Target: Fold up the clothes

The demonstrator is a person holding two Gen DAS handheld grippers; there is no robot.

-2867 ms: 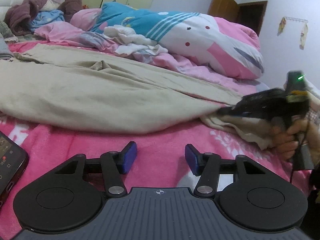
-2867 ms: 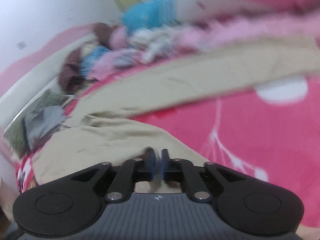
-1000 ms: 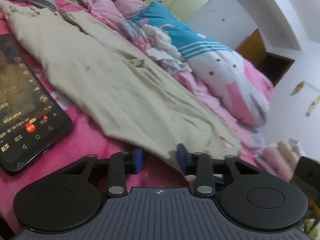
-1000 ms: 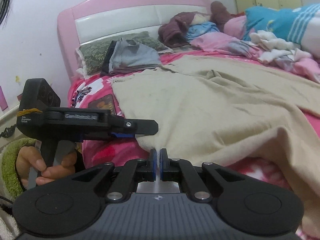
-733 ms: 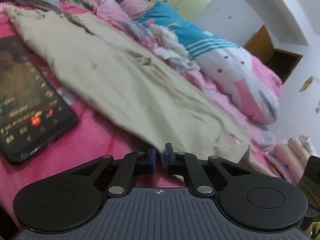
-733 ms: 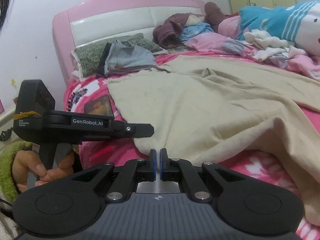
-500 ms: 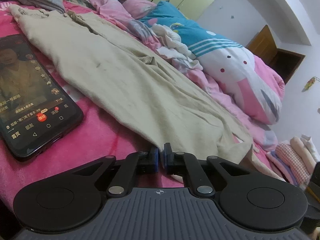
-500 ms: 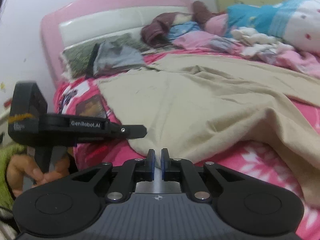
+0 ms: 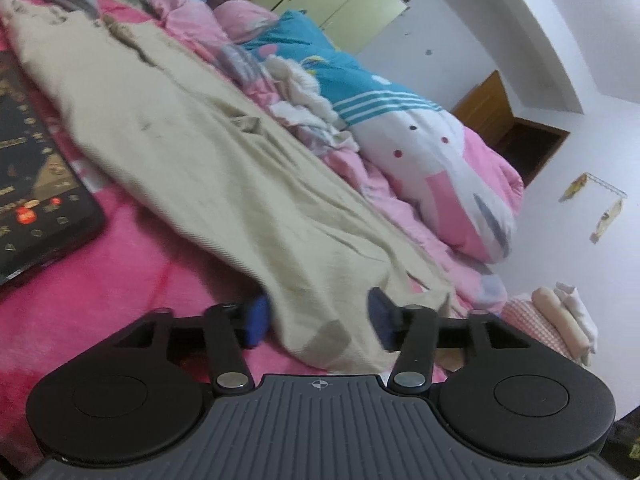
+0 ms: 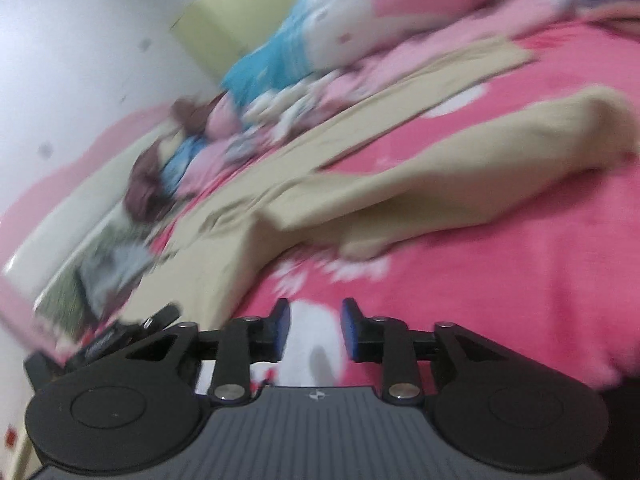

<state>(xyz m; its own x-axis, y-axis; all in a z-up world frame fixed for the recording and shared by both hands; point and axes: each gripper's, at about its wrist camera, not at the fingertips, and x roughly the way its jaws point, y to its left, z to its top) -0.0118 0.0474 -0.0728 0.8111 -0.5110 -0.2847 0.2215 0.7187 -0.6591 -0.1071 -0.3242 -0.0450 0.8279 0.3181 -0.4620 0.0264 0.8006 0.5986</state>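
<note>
While the beige trousers [image 9: 224, 184] lie spread lengthwise across the pink bed [image 9: 100, 300], one leg folded back along the other, the left gripper [image 9: 316, 316] stands with its jaws wide apart and the hem end of the cloth lying loose between them, not pinched. The right gripper [image 10: 314, 330] is also parted, at a moderate width, with only the pink cover and a white print beneath it; its view is badly blurred, so how near it is to the cloth cannot be told. The step in hand looks like a release and a new grasp for the next fold. To do it well, the left gripper should close on both layers at the hem corner rather than on a single edge, so the legs travel together. The right gripper would best take the matching corner on the other side of the leg, so the hem lifts level and can be carried toward the waistband near the headboard. Keep the lift low and the cloth taut between the two holds, or soft fabric like this will likely sag and crease. A phone [image 9: 36, 184] lies just beside the trousers, so the sweep should pass clear of it.
</note>
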